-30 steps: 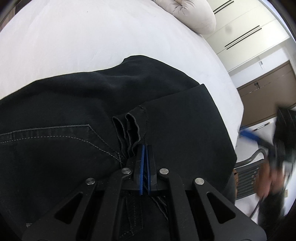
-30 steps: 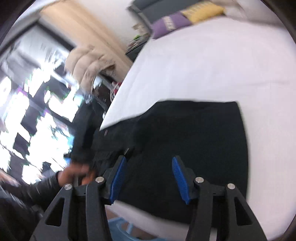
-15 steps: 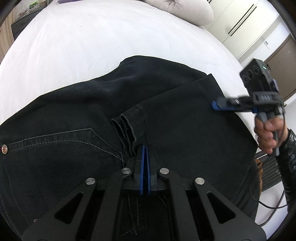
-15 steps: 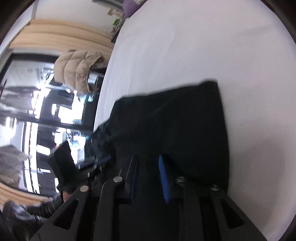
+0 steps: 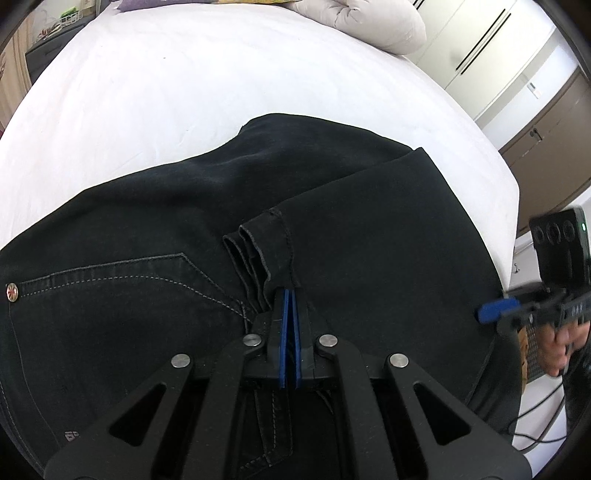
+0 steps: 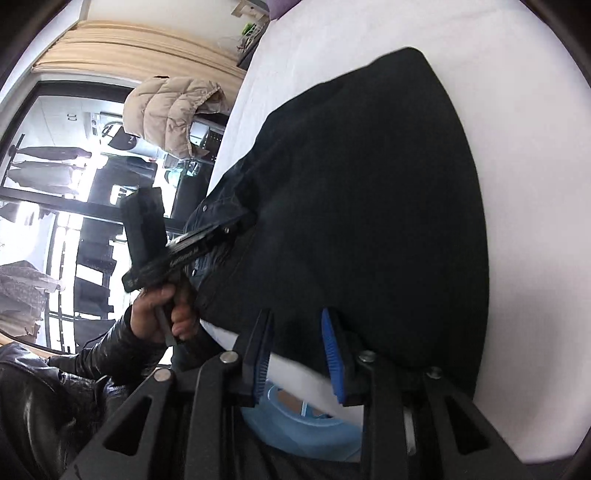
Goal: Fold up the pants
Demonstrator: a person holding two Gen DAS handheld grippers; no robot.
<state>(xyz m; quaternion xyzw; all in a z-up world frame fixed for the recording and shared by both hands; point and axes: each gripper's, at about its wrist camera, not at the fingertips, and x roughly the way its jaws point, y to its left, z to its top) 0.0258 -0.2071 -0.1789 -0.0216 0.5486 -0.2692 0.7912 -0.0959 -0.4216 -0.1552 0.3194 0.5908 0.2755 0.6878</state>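
1. The bed (image 5: 207, 88) is the biggest thing, with a white sheet. Its near edge is hidden under the pants.
2. The black pants (image 5: 369, 236) lie on the bed, near its close edge, folded over so the leg ends rest on top of the seat part. The bottom of the pants is cut off by the picture edge.
3. A pale pillow (image 5: 369, 18) sits at the far end of the bed, partly cut off.
4. The left tongs (image 5: 289, 295) are pressed together, pinching the stacked leg hems (image 5: 258, 251) of the pants.
5. The right tongs (image 6: 297, 332) are apart, at the pants' edge by the side of the bed. They look blurry. I cannot tell if they touch the cloth.
6. A round metal button (image 5: 12, 292) shows on the pants, far left.
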